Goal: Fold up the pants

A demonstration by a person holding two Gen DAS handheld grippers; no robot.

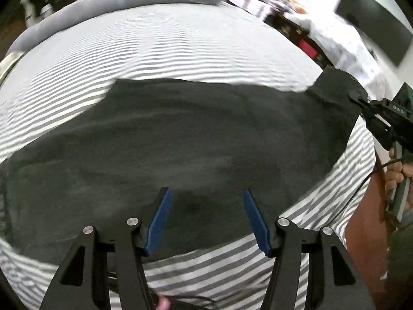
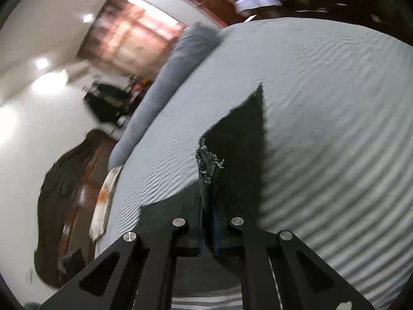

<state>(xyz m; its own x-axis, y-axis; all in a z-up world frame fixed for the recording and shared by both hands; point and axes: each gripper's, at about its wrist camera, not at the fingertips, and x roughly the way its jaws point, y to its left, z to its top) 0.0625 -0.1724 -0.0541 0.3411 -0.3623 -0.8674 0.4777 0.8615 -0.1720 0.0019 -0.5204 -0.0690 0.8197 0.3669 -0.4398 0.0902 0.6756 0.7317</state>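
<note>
While the dark charcoal fabric pants [image 1: 180, 142] lie spread broad and mostly flat across the grey-and-white striped bedsheet [image 1: 167, 38], reaching toward its near edge, the left wrist view shows the left gripper [image 1: 206, 219] hanging above them with its blue-padded jaws apart and nothing between them. At the sheet's right edge, one corner of the garment rises off the bed toward the black right gripper [image 1: 361, 100], which a hand [image 1: 397, 170] carries.

From the right wrist view, the right gripper [image 2: 208, 232] is clamped on a frayed hem of the pants [image 2: 237, 155], lifting it into a peak above the sheet [image 2: 335, 103].

By my judgement a fold is only starting: one end is raised, nothing is laid over, and the left side is ungripped.
</note>
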